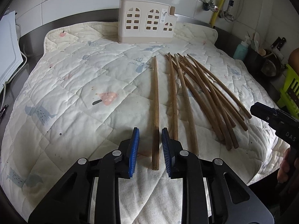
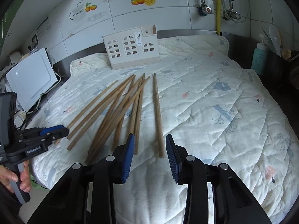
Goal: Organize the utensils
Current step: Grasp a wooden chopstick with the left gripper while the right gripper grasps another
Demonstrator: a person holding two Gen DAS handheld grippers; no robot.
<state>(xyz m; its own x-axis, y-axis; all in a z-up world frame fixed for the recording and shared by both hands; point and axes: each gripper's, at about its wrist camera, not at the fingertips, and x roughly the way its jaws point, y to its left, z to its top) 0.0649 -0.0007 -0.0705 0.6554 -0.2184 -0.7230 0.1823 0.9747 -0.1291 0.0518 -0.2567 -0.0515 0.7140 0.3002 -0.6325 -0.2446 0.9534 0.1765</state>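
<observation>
Several brown wooden chopsticks (image 1: pixel 201 95) lie fanned on a quilted white mat (image 1: pixel 74 85). One chopstick (image 1: pixel 155 110) lies apart on the left of the pile; its near end sits between the open blue pads of my left gripper (image 1: pixel 150 132), untouched. In the right wrist view the pile (image 2: pixel 115 110) lies left of centre and one chopstick (image 2: pixel 158 115) runs up between the open pads of my right gripper (image 2: pixel 150 140), untouched. A beige house-shaped utensil holder (image 1: pixel 147 25) stands at the mat's far edge, also in the right wrist view (image 2: pixel 131 49).
A white board (image 2: pixel 30 78) and cables lie left of the mat. A teal bottle (image 2: pixel 258 57), a dark pot with utensils (image 1: pixel 269 63) and a green rack (image 1: pixel 291 87) stand to the right. Pipes and valves (image 2: pixel 217 9) run up the tiled wall.
</observation>
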